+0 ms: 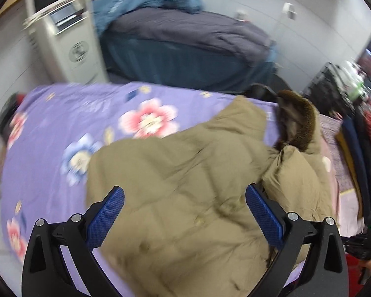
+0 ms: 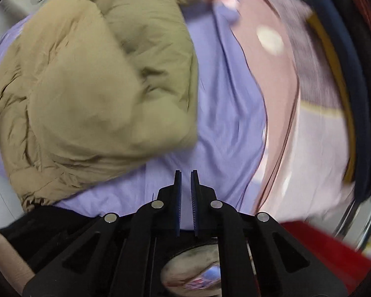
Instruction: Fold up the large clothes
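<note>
A tan puffer jacket (image 1: 185,185) with a brown fur-trimmed hood (image 1: 298,118) lies bunched on a purple flowered bedsheet (image 1: 61,128). My left gripper (image 1: 185,195) hovers over the jacket's body with its blue pads (image 1: 108,212) wide apart and nothing between them. In the right wrist view the same jacket (image 2: 94,86) fills the upper left. My right gripper (image 2: 185,175) is shut, with only a thin slit between its pads and nothing held, above bare purple sheet (image 2: 225,113) to the right of the jacket.
A second bed with dark blue bedding (image 1: 180,42) stands behind, beside a white standing appliance (image 1: 61,32). A pink quilt (image 2: 279,94) and dark folded fabrics (image 2: 353,79) lie along the right. A person's bare forearm (image 2: 5,257) and a red object (image 2: 329,245) show at the bottom.
</note>
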Action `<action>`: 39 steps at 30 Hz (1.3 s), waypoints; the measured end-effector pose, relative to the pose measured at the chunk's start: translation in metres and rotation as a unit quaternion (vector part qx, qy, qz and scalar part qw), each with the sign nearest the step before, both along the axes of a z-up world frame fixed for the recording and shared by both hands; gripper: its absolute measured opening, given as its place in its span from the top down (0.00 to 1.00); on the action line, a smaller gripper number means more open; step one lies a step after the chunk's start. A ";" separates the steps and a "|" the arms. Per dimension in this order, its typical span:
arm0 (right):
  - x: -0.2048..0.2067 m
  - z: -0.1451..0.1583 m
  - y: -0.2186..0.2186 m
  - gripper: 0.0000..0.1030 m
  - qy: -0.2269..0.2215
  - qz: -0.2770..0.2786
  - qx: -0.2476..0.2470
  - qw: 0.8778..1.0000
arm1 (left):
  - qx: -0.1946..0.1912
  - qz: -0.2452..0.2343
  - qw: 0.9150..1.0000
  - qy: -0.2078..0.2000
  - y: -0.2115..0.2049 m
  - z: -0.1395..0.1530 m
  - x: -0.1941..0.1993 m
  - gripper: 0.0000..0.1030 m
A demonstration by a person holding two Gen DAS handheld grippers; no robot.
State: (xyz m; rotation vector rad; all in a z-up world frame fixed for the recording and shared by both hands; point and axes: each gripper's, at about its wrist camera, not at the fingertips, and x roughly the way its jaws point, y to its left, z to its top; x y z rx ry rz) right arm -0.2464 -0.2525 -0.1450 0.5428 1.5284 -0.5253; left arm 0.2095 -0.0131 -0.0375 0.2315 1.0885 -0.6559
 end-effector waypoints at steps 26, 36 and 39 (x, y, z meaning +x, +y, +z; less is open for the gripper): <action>-0.049 0.016 -0.010 0.11 -0.176 -0.329 0.031 0.927 | 0.118 -0.261 0.954 0.093 -0.292 -0.222 0.103 0.33; 0.073 -0.013 -0.086 0.11 -0.212 -0.194 0.045 0.957 | 0.022 -0.273 0.956 0.101 -0.201 -0.148 0.119 0.97; 0.132 -0.033 -0.108 0.11 -0.219 -0.166 0.059 0.960 | -0.044 -0.201 0.974 0.091 -0.147 -0.109 0.144 0.98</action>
